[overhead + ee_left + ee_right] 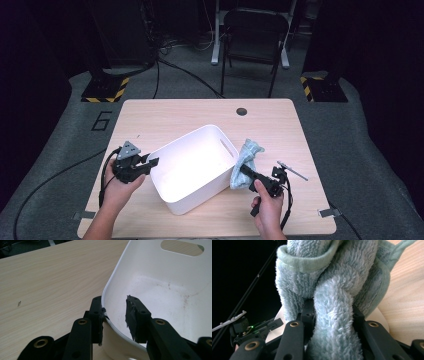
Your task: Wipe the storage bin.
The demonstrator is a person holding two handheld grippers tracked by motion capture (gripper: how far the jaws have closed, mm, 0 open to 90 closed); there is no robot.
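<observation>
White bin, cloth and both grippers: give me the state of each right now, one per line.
White bin: upright on the table, nothing inside, faint marks on its floor.
Blue-green cloth: bunched, held just right of the bin.
Left gripper: jaws straddle the bin's rim, one outside, one inside, inner pad apart from the wall.
Right gripper: shut on the cloth.

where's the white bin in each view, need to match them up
high view: the white bin sits mid-table, between the left gripper and the right gripper, which holds a blue towel.
left gripper view: its rim and inside take up the right half, one jaw on each side of the wall.
right gripper view: I can't pick it out for sure behind the towel.
shared landmark: the light wooden table.
</observation>
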